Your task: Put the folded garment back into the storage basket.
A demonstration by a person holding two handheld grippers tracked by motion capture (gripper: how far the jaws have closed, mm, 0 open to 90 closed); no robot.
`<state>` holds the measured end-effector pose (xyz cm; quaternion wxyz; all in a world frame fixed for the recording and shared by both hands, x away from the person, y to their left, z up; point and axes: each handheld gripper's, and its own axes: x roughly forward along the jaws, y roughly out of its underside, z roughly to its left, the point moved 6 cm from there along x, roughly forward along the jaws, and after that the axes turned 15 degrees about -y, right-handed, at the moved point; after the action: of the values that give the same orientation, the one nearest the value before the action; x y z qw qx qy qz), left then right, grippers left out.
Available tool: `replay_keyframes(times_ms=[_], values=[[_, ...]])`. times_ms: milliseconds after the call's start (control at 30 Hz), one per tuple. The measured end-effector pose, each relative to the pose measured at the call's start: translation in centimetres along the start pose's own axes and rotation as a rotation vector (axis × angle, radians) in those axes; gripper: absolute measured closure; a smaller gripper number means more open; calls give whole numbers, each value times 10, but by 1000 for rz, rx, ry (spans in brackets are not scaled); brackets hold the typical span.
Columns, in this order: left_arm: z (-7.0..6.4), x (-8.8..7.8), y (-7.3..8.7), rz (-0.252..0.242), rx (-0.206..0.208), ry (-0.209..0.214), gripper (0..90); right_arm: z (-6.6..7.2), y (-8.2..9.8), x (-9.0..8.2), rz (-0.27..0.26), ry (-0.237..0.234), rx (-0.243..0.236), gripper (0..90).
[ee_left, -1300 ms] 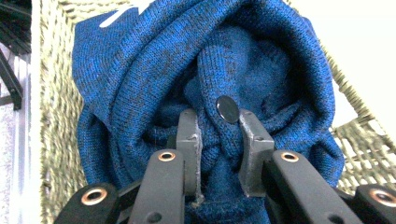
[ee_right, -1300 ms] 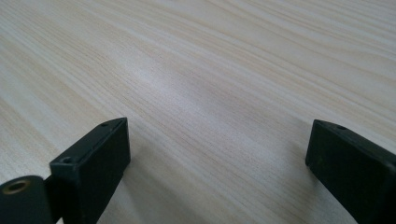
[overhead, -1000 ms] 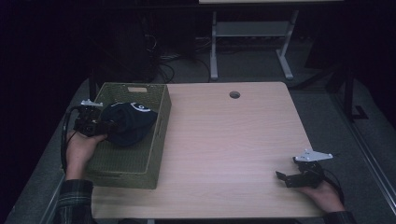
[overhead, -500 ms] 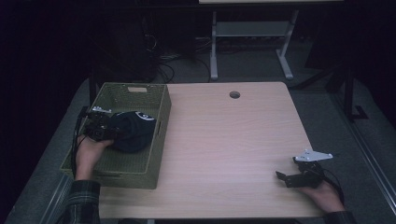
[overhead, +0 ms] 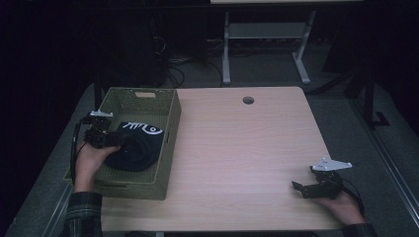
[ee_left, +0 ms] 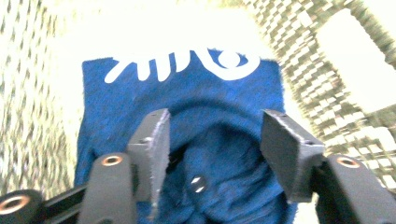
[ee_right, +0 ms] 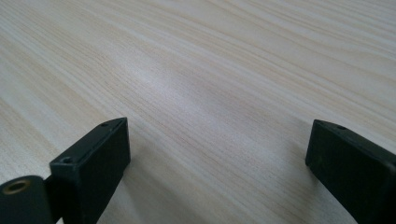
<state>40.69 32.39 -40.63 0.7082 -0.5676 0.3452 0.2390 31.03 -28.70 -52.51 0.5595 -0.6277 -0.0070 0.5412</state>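
Observation:
A dark blue folded garment with a white print lies inside the green mesh basket at the table's left. My left gripper reaches over the basket's left wall onto the garment. In the left gripper view the blue garment sits under and between the jaws, and the left gripper has just been opening; its pads stand apart from the cloth. My right gripper rests near the table's front right corner. In its own view the right gripper is open wide over bare wood.
The light wooden table has a round cable hole near its far edge. The mesh basket walls rise close around the left gripper. Beyond the table stand a white metal frame and dark cables on the floor.
The left hand has lowered the blue garment from above the basket's left rim down into the basket. The left jaws have parted from it. The right hand has stayed put.

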Motion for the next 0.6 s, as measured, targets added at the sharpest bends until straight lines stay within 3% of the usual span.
replay_keyframes(times_ms=[200,333,600], values=[[-15,-14,-18,-56,0,34,260,0,0,0,0,0,0,62],[-34,-20,-31,-90,18,57,182,0,0,0,0,0,0,62],[-64,-31,-48,-140,53,98,141,0,0,0,0,0,0,62]])
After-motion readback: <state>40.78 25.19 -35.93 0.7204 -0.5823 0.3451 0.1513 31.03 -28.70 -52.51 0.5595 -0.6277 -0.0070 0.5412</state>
